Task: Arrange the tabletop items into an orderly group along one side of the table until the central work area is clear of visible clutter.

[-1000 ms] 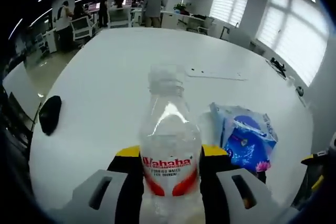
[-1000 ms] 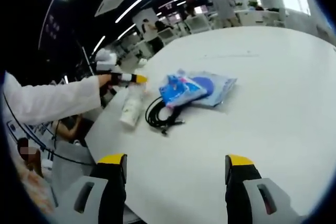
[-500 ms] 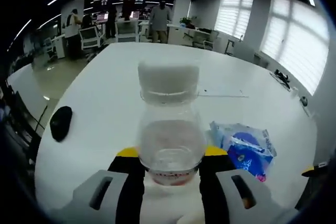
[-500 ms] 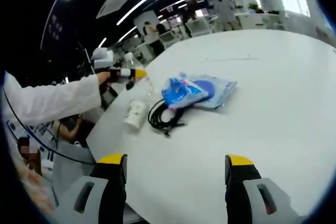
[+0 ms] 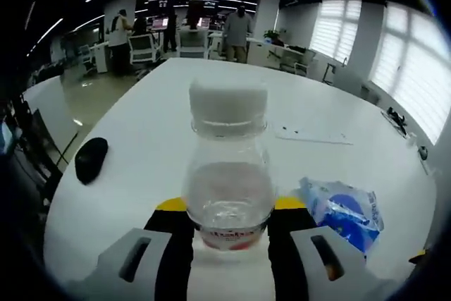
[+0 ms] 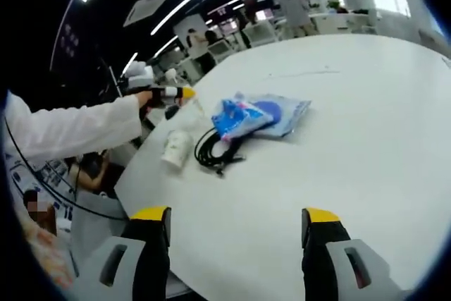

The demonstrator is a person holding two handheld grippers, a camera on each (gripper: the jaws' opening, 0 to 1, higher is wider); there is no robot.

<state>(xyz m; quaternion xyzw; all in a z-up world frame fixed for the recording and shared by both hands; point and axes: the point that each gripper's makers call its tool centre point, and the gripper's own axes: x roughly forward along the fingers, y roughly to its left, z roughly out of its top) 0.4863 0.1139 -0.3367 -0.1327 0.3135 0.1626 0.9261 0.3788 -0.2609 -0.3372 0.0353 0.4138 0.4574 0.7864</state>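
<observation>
Left gripper view: left gripper (image 5: 227, 227) clamped on a clear water bottle (image 5: 227, 174) with white cap, held upright between the yellow-tipped jaws over the near edge of the white table (image 5: 211, 96). Black mouse (image 5: 91, 159) at left near the table edge; blue packet (image 5: 343, 206) at right, close by.

Right gripper view: right gripper (image 6: 236, 234) with jaws spread wide, holding nothing, above bare tabletop. Farther left, blue packet lying against a coiled black cable (image 6: 213, 151); just left of that, the bottle, gripped from above by the other gripper on a white sleeve (image 6: 70, 128).

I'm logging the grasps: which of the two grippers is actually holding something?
The left gripper, shut on the water bottle. The right gripper stands open over bare table.
</observation>
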